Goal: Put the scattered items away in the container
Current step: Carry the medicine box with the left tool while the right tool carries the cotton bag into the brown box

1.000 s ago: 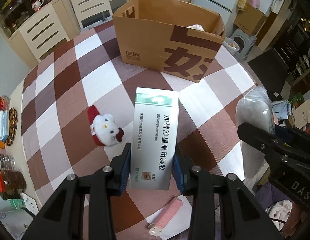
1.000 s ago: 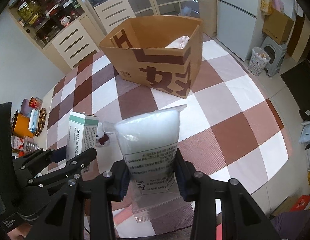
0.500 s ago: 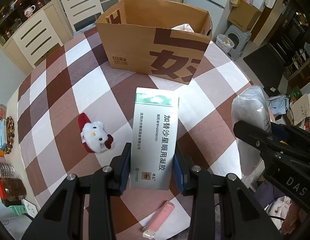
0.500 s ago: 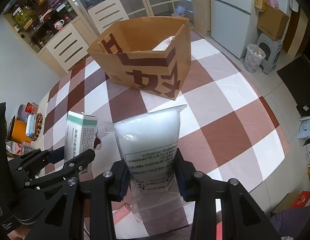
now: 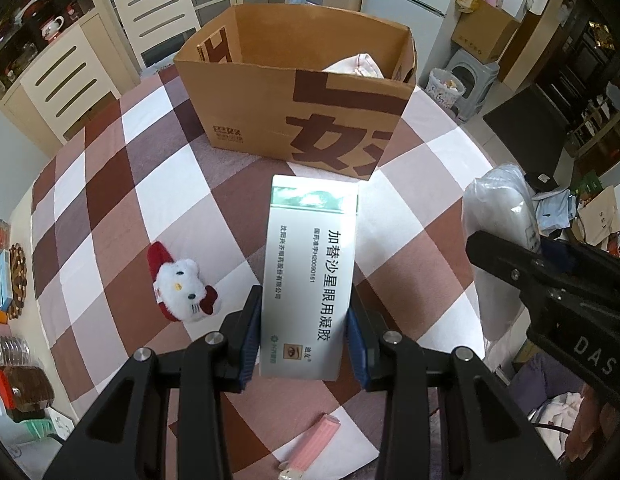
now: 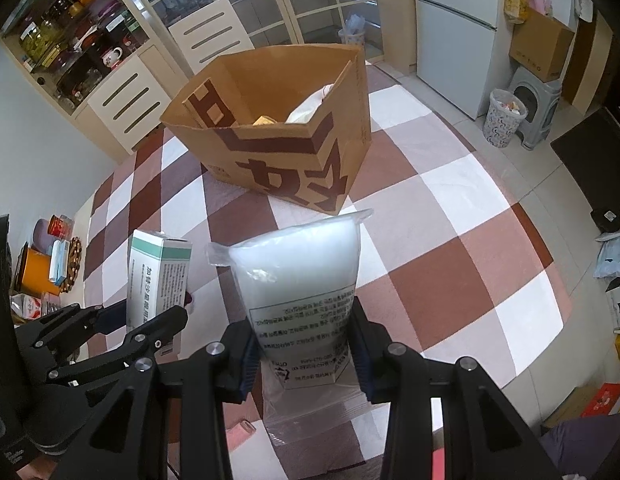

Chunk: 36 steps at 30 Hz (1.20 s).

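My left gripper (image 5: 304, 344) is shut on a white and green medicine box (image 5: 310, 272), held above the checked tablecloth. My right gripper (image 6: 302, 350) is shut on a clear plastic bag of white filling (image 6: 302, 276). The open cardboard box (image 5: 294, 120) stands ahead on the table with a pale cloth item (image 5: 357, 66) inside; it also shows in the right wrist view (image 6: 286, 160). A small white cat plush with a red hat (image 5: 180, 284) and a pink stick-shaped item (image 5: 310, 452) lie on the table. The medicine box (image 6: 156, 280) and left gripper (image 6: 110, 332) show at the left of the right wrist view.
White chairs (image 5: 158, 12) stand behind the table. Jars and packets (image 5: 6, 264) crowd the table's left edge. A fridge (image 6: 457, 32), a patterned bin (image 6: 503, 118) and a grey stool (image 6: 537, 104) stand on the floor at the right. The table edge curves round at the right.
Both grippers have moved forward toward the cardboard box with their loads, and the box now looks closer. The plush and pink item stay on the table.
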Motion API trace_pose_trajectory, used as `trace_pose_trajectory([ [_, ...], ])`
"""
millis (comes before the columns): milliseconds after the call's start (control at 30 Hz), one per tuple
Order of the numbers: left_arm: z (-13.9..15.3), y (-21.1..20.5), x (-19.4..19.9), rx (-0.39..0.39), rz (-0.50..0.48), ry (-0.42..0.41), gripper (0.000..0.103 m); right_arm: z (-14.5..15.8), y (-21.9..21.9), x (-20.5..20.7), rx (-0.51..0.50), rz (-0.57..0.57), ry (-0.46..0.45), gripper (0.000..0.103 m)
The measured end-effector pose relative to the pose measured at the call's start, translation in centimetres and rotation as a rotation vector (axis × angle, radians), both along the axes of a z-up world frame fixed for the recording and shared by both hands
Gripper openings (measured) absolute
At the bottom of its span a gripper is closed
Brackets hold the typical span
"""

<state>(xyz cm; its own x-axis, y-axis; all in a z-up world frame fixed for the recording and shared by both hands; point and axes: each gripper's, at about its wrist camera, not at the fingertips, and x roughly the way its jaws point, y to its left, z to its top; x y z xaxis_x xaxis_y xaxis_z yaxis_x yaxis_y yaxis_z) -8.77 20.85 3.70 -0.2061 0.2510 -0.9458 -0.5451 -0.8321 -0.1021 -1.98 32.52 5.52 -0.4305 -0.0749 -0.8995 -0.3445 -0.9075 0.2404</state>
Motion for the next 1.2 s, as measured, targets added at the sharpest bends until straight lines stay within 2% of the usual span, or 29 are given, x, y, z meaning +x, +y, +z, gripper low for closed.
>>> trace_pose_trajectory([
  [867,2.7,1.7,-6.2,0.046,-0.013,0.029,0.038,2.5,1.1,-5.6,0.026,0.034,0.065,0.039],
  [1200,3.5,2.1,-8.3,0.084,-0.023,0.011,0.038,3.4,0.8,-7.3,0.026,0.052,0.086,0.039],
])
